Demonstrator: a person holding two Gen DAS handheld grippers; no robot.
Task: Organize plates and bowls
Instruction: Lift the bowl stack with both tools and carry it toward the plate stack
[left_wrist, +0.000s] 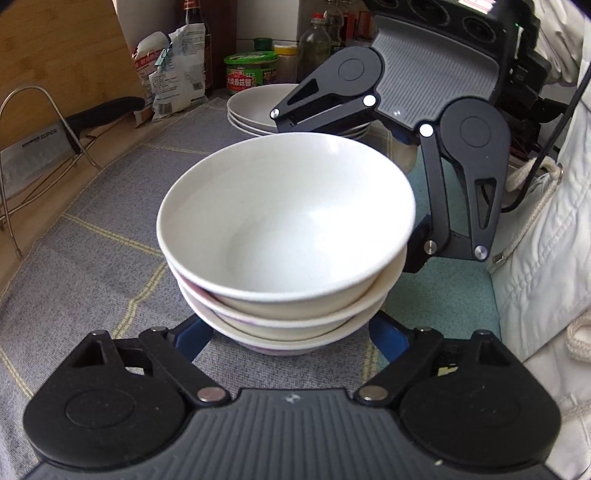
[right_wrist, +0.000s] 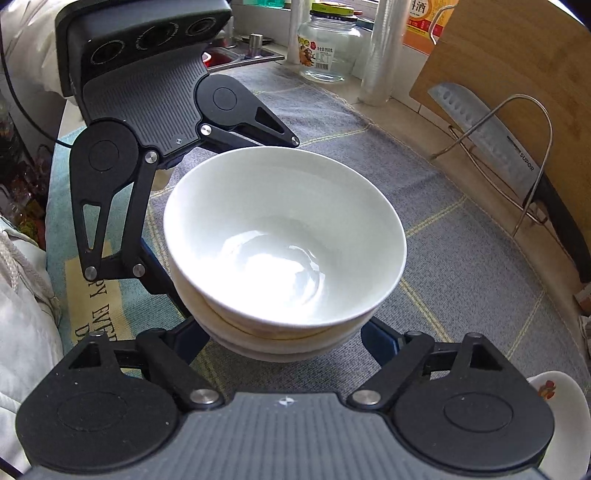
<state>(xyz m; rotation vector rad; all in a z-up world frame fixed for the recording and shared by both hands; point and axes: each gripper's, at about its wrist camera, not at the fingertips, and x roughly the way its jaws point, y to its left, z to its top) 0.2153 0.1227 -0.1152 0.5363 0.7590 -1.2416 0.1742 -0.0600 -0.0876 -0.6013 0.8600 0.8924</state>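
Observation:
A stack of three white bowls (left_wrist: 284, 236) stands on the grey checked cloth, also seen in the right wrist view (right_wrist: 284, 240). My left gripper (left_wrist: 291, 332) is open, its blue fingers (left_wrist: 192, 336) on either side of the stack's base. My right gripper (right_wrist: 288, 343) is open in the same way from the opposite side, and shows in the left wrist view behind the bowls. A stack of white plates (left_wrist: 255, 107) sits beyond the bowls. The fingertips are hidden under the bowls.
A wire rack (left_wrist: 37, 110) holds a cleaver (right_wrist: 491, 140) and a wooden cutting board (right_wrist: 517, 55). Jars, bottles and a bag (left_wrist: 173, 70) line the back. A flowered dish (right_wrist: 565, 417) sits at the right. A teal towel (right_wrist: 96, 295) lies near the person's white jacket.

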